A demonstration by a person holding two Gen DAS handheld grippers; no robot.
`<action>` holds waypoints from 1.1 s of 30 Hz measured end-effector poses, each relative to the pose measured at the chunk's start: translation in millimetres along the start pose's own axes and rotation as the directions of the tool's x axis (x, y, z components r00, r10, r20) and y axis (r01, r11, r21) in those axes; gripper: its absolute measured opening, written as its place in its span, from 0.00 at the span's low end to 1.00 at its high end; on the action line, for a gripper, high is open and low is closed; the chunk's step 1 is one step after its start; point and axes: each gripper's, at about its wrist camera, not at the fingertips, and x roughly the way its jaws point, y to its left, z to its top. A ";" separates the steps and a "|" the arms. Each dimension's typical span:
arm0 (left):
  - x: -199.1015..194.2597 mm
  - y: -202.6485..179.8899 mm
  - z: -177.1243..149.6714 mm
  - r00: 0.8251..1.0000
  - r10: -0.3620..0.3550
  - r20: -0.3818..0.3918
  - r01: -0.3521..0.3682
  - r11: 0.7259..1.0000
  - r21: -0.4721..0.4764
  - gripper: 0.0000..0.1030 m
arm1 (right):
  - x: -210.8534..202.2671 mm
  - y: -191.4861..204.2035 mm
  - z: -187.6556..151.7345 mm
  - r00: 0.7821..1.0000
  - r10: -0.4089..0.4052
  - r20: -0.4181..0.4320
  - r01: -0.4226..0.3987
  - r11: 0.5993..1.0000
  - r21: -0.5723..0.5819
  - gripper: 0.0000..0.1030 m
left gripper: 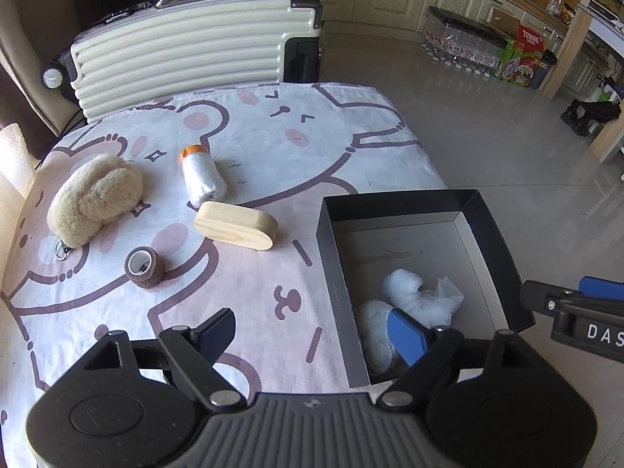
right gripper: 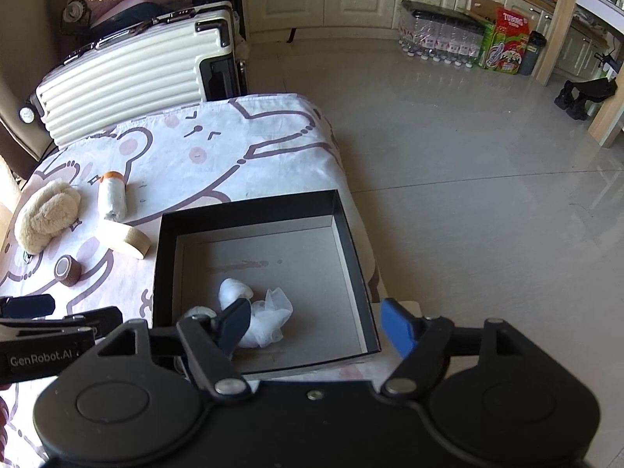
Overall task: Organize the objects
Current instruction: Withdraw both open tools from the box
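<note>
Left gripper [left gripper: 312,335] and right gripper [right gripper: 316,325] jaws apart, empty, above black cardboard box [right gripper: 351,226] near right. White wrapped bundle [right gripper: 257,316] inside. Next best: brown tape roll [left gripper: 145,267] nearest left, straddle upright; farther: wooden oval block [left gripper: 236,225], orange-capped wrapped bottle [left gripper: 202,175], beige plush [left gripper: 93,199].

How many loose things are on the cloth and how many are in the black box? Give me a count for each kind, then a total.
On the cloth:
plush toy: 1
wrapped bottle: 1
wood block: 1
brown tape roll: 1
In the box:
white bundle: 1
white fluffy item: 1
Total: 6
</note>
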 end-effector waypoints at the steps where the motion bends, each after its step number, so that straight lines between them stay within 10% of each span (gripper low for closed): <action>1: -2.4 0.4 -0.5 1.000 0.003 0.003 -0.003 1.000 -0.002 0.83 | -1.9 -0.1 -1.3 1.000 -0.002 0.005 0.002 1.000 0.002 0.74; 33: -20.7 24.1 -19.5 0.996 0.065 0.068 -0.062 0.997 -0.056 1.00 | -17.0 -11.1 -25.0 0.986 -0.140 0.095 0.139 0.990 0.015 1.00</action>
